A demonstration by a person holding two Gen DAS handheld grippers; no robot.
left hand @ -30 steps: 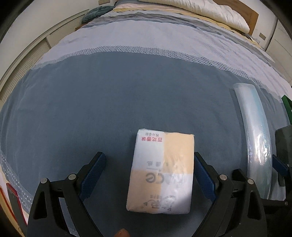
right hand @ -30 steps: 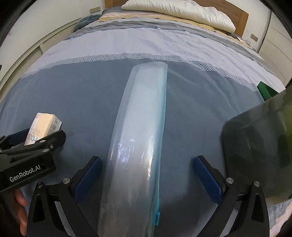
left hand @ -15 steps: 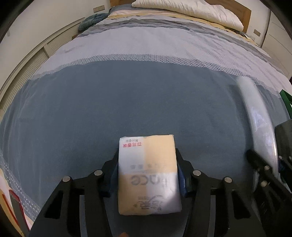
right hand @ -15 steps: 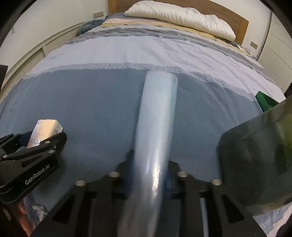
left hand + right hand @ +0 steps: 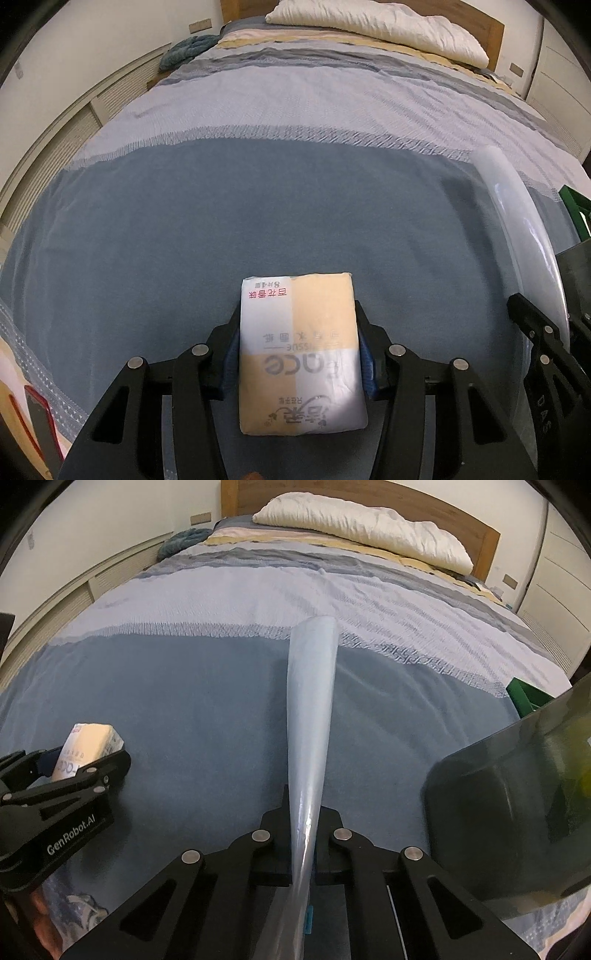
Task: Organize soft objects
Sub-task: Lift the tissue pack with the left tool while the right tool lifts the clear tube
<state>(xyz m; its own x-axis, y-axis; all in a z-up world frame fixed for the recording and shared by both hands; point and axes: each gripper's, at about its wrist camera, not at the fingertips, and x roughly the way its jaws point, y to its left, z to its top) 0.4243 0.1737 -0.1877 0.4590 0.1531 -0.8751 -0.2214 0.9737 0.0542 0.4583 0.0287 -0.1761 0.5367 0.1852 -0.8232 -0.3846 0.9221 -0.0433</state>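
Left tongs have just clamped my tissue pack on the bed; right tongs, beside that pack, pinch the clear plastic bag.

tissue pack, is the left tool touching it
Touching. The left wrist view shows the left tool with its blue pads pressed against both sides of the tissue pack.
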